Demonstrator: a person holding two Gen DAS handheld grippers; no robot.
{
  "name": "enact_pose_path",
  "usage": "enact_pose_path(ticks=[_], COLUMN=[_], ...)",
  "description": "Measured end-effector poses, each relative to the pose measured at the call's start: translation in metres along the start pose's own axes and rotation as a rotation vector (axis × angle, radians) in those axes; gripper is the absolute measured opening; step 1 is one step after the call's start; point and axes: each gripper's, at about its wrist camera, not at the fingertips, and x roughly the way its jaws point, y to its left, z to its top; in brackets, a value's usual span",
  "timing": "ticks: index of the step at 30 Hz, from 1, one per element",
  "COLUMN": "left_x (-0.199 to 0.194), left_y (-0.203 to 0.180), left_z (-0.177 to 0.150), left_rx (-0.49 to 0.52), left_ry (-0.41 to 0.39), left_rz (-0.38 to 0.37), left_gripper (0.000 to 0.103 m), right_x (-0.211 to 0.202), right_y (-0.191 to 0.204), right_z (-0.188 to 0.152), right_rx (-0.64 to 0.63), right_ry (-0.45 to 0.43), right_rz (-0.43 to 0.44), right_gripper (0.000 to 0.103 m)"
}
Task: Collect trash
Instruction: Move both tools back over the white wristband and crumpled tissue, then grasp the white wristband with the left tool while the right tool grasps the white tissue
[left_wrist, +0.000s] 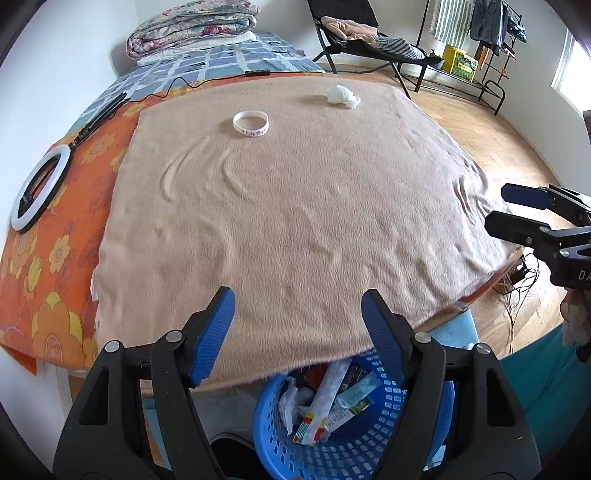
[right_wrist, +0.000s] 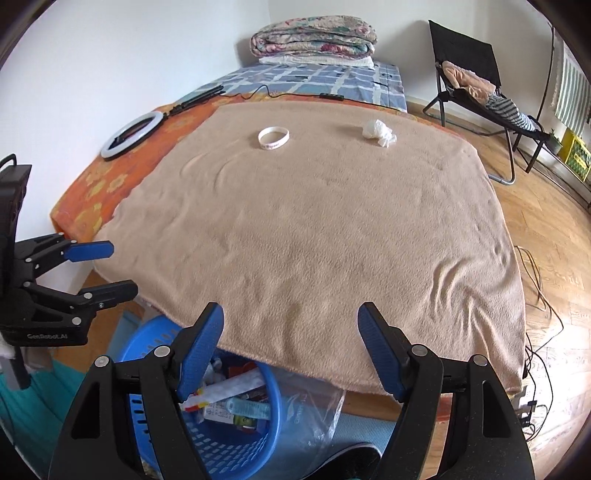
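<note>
A crumpled white tissue (left_wrist: 342, 96) lies on the far part of the beige blanket (left_wrist: 295, 221); it also shows in the right wrist view (right_wrist: 378, 133). A white wristband (left_wrist: 250, 123) lies to its left, also in the right wrist view (right_wrist: 273, 137). A blue basket (left_wrist: 354, 424) with wrappers and tissues stands on the floor below the blanket's near edge, also in the right wrist view (right_wrist: 236, 435). My left gripper (left_wrist: 297, 314) is open and empty above the basket. My right gripper (right_wrist: 290, 332) is open and empty over the near edge, and it shows in the left wrist view (left_wrist: 495, 208).
A ring light (left_wrist: 38, 186) lies on the orange floral sheet at the left. Folded quilts (left_wrist: 192, 29) sit at the bed's far end. A black folding chair (right_wrist: 476, 85) with clothes stands to the right. Cables (right_wrist: 535, 295) trail on the wooden floor. A clear plastic bag (right_wrist: 314, 417) lies by the basket.
</note>
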Motion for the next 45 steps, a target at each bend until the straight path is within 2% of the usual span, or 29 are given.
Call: enact_pose_path(ticks=[10, 14, 16, 23, 29, 36, 45], left_x=[0.036, 0.058, 0.07, 0.113, 0.146, 0.183, 0.204], left_y=[0.015, 0.023, 0.026, 0.037, 0.053, 0.06, 0.065], left_z=[0.078, 0.103, 0.113, 0.145, 0.163, 0.177, 0.185], left_rx=[-0.035, -0.079, -0.095, -0.134, -0.168, -0.183, -0.196], left_ry=[-0.048, -0.059, -0.061, -0.058, -0.045, -0.012, -0.028], left_rz=[0.024, 0.02, 0.02, 0.037, 0.052, 0.047, 0.079], left_gripper=[0.073, 0.073, 0.073, 0.073, 0.073, 0.073, 0.073], right_x=[0.011, 0.022, 0.03, 0.067, 0.112, 0.158, 0.199], right_y=[-0.054, -0.073, -0.082, -0.104, -0.121, -0.137, -0.141], right_z=[0.072, 0.098, 0.11, 0.152, 0.178, 0.195, 0.21], right_rx=[0.093, 0.108, 0.12, 0.085, 0.064, 0.114, 0.122], right_ry=[-0.057, -0.08, -0.092, -0.127, -0.107, -0.063, -0.042], right_rz=[-0.021, -0.033, -0.023, -0.074, -0.096, -0.078, -0.074], right_gripper=[0.075, 0.075, 0.079, 0.081, 0.081, 0.081, 0.081])
